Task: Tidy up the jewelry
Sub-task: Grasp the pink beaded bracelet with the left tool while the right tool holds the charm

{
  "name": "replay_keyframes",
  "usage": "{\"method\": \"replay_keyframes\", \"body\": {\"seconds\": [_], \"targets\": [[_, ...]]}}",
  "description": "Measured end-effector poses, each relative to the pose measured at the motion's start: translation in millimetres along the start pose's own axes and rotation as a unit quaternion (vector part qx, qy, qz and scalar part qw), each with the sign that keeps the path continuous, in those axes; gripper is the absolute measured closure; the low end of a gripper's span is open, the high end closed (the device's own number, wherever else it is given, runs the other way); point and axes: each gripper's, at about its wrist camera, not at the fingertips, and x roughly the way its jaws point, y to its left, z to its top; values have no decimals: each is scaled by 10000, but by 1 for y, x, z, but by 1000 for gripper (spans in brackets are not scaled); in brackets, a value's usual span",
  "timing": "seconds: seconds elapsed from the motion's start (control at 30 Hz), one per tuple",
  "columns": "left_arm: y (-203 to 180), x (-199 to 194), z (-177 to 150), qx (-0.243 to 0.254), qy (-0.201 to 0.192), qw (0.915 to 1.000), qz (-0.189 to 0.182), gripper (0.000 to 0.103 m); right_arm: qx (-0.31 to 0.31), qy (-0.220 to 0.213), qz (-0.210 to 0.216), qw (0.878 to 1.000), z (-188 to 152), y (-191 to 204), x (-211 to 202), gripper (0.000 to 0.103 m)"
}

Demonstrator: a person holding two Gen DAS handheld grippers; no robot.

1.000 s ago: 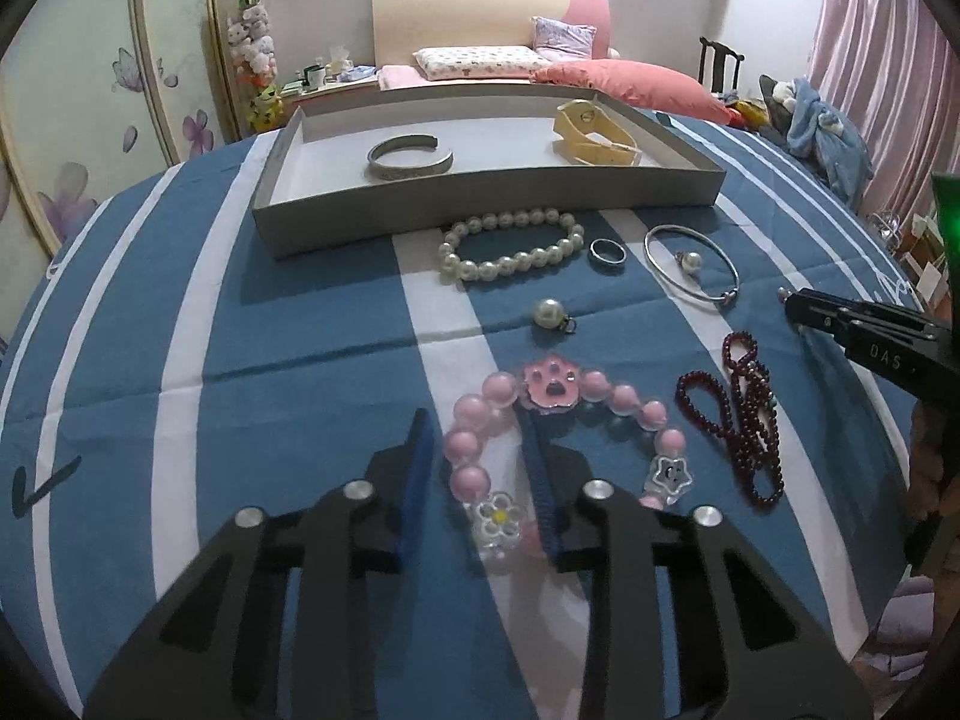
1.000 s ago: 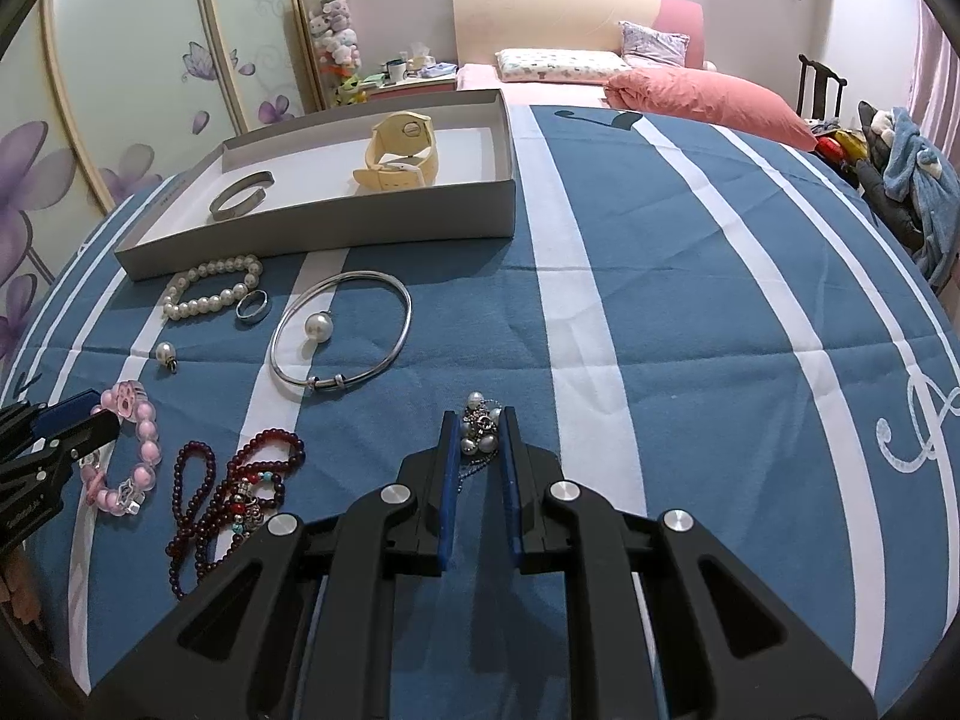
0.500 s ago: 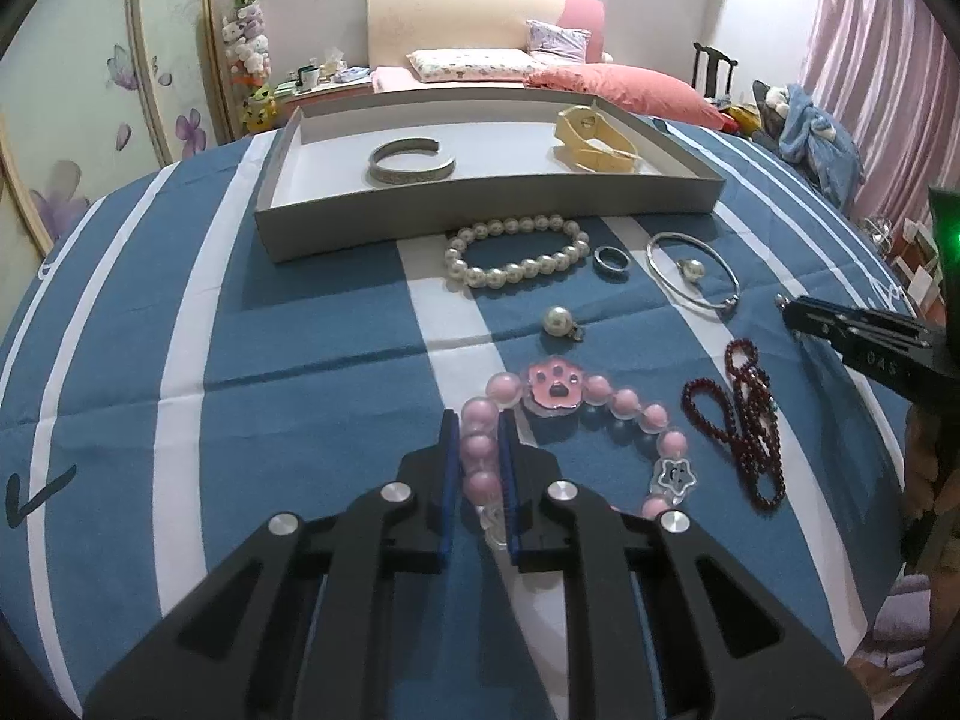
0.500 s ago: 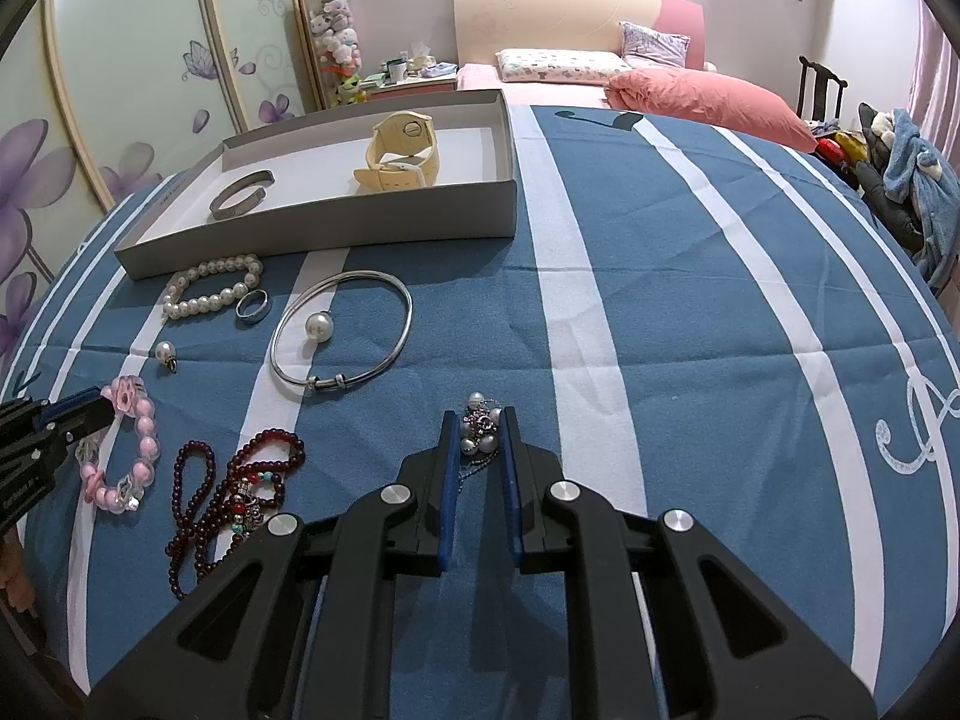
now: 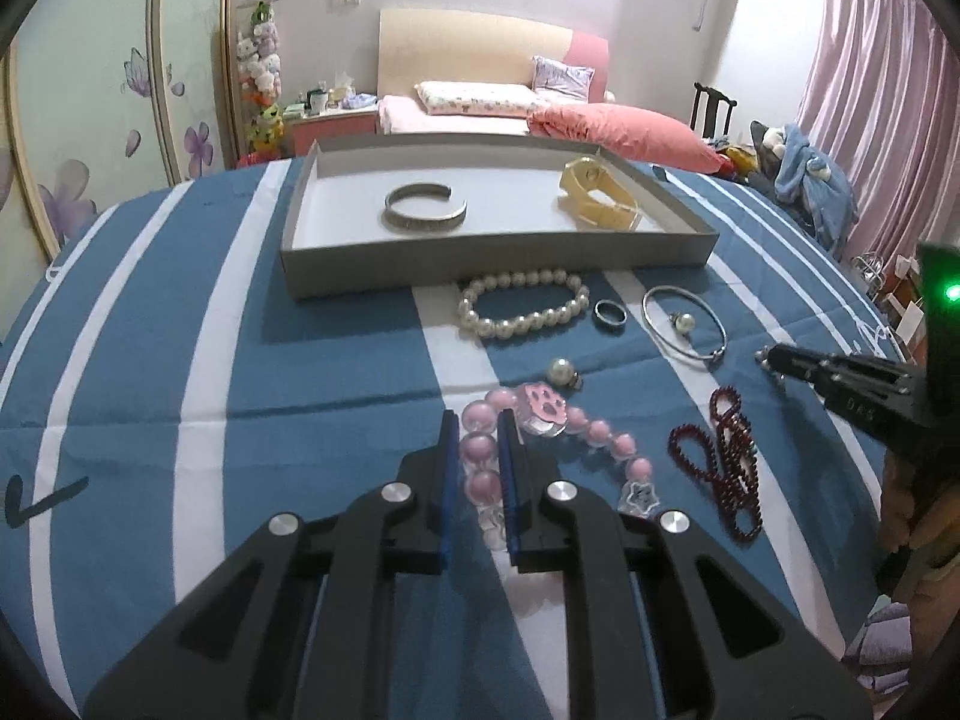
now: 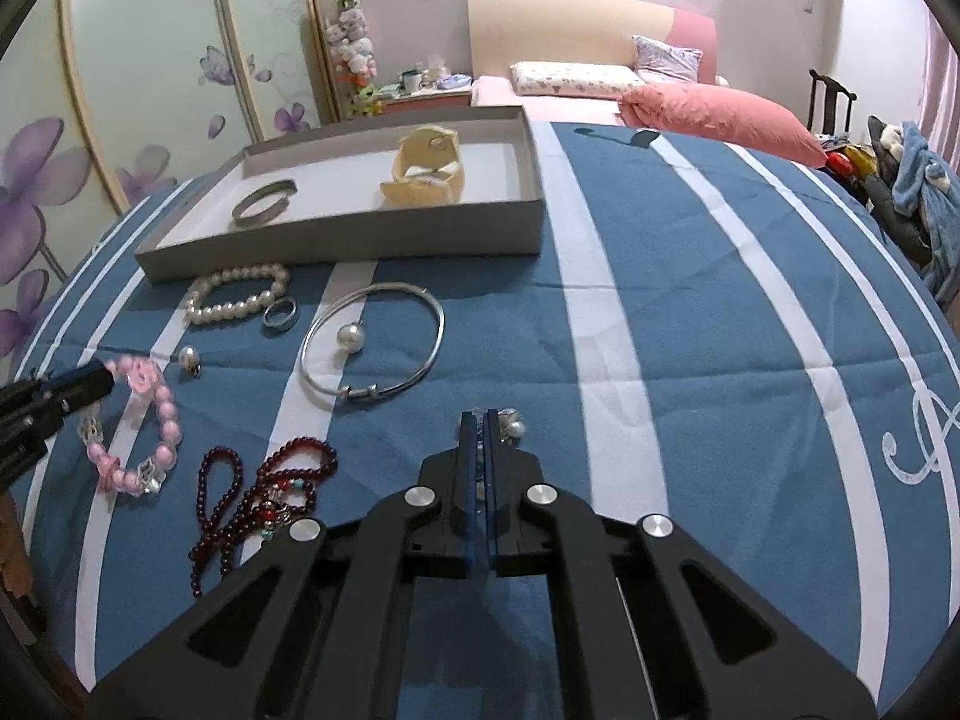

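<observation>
Blue cloth with white stripes covers the tabletop point(image 6: 690, 276), where most of the jewelry lies outside the grey tray point(image 5: 498, 261) in the upper middle of the left wrist frame. Only 2 pieces sit inside it: a silver cuff point(image 5: 425, 215) and a cream watch point(image 5: 597, 199). The left gripper point(image 5: 479, 447) has closed narrowly around the pink bead bracelet point(image 5: 591, 438) in the lower centre, its jaws pressing a few beads between them. The right gripper point(image 6: 479, 450) is almost fully closed on a small pearl cluster point(image 6: 511, 422), a little of which shows past its tips. Left on the cloth are the pearl bracelet point(image 5: 521, 306), a ring point(image 5: 609, 314), a silver bangle point(image 5: 684, 324), a loose pearl pendant point(image 5: 563, 371) and dark red beads point(image 5: 729, 462), so the sorting appears under half done.
</observation>
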Motion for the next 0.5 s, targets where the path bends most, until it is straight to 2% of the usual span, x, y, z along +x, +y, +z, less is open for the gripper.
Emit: {"method": "replay_keyframes", "body": {"seconds": [0.23,0.3,0.37,0.4,0.5], "targets": [[4,8,-2,-9,235,9997,58,90,-140,18,-145,9998,0,5,1,99],[5,11,-6,-33,314,9995,85,90,-111,40,-141,9998,-1,4,1,93],[7,12,-8,-73,354,9993,84,89,-25,46,-119,9999,-1,1,2,66],[8,12,-8,-73,347,9993,92,89,5,18,-100,9999,-1,0,1,62],[7,12,-9,-43,362,9993,126,89,-37,65,-115,9999,0,0,4,61]]}}
